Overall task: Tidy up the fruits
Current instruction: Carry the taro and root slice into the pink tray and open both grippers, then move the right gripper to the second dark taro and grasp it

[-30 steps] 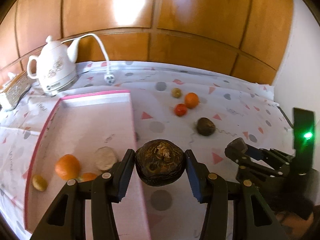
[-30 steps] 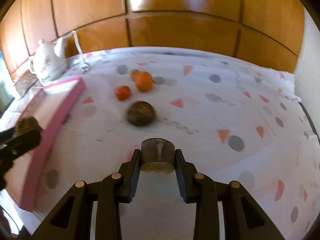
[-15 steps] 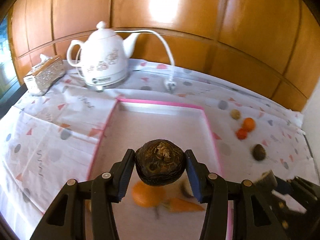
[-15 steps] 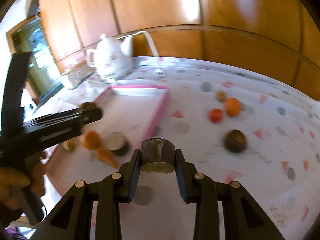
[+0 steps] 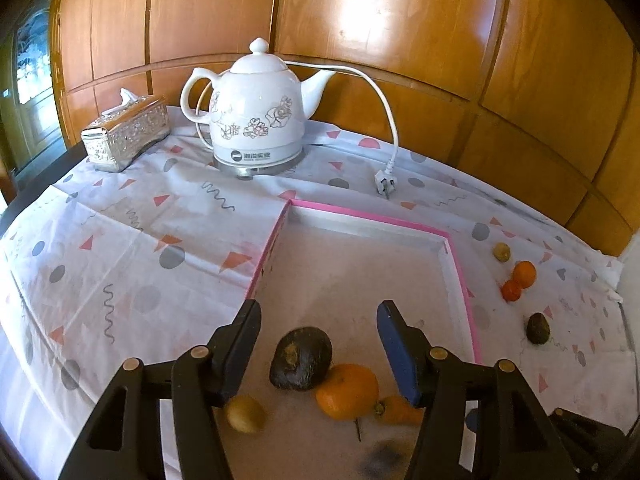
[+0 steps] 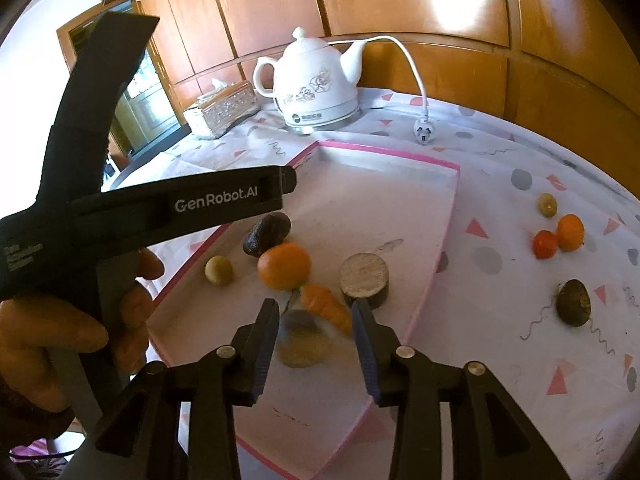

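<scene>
Now both hand-held grippers hang wide apart and hold nothing: the left hand-held gripper (image 5: 318,354) over the dark brown round fruit (image 5: 301,359), the right hand-held gripper (image 6: 316,334) over a blurry grey disc (image 6: 305,345). Six things lie in the pink-edged flat tray (image 6: 450,216). Four fruits wait on the worktop (image 6: 500,360), off to the right, so the right one is nearer: one dark avocado (image 6: 573,303), one orange (image 6: 570,232), one red tomato (image 6: 544,244), one small yellow-brown fruit (image 6: 547,204).

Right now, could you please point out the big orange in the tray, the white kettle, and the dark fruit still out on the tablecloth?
big orange (image 5: 347,391): left wrist view, middle of its peel.
white kettle (image 5: 256,118): left wrist view, flowered belly.
dark fruit (image 6: 574,302): right wrist view, centre of its skin.
</scene>
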### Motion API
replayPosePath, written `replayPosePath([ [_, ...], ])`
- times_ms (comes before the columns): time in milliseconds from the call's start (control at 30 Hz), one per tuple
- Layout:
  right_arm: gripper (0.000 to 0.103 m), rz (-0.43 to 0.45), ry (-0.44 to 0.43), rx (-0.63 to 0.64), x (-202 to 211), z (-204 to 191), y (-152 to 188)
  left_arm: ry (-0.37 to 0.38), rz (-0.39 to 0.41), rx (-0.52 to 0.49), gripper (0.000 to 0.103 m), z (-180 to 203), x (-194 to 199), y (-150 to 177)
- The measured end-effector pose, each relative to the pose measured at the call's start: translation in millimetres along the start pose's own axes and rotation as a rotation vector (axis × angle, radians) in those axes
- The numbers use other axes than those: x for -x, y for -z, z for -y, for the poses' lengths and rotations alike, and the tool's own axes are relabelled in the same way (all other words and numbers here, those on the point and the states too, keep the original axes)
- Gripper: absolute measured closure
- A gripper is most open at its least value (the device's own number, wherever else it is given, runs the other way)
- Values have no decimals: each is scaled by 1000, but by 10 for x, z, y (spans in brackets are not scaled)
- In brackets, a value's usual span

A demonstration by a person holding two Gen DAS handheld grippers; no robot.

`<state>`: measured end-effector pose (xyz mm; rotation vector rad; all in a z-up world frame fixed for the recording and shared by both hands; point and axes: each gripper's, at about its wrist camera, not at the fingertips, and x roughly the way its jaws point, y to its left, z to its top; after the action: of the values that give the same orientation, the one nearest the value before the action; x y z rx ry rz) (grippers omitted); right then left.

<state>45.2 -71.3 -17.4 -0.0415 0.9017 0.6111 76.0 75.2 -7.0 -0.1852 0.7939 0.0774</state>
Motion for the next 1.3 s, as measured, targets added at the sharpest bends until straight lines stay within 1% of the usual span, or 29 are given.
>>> replayPosePath([
  [133, 65, 14, 14, -28, 65, 29, 52, 9, 1, 1, 42, 27, 64, 66],
  [400, 65, 41, 58, -118, 183, 260, 118, 24, -24, -10, 42, 135, 96, 199],
  [667, 65, 54, 109, -207, 286, 532, 228, 49, -31, -47, 42, 292, 137, 265],
  [900, 65, 58, 182, -316, 387, 889, 403, 89, -41, -77, 42, 460, 172, 311],
  [1067, 65, 55, 250, -402, 458, 1192, 552, 126, -53, -116, 42, 634, 179, 359],
  [1200, 65, 54, 298, -437, 468, 1384, 608, 146, -62, -141, 42, 752, 180, 397],
  [1300, 65, 52, 328, -439, 446, 1498, 575, 155, -64, -161, 42, 830, 177, 413],
])
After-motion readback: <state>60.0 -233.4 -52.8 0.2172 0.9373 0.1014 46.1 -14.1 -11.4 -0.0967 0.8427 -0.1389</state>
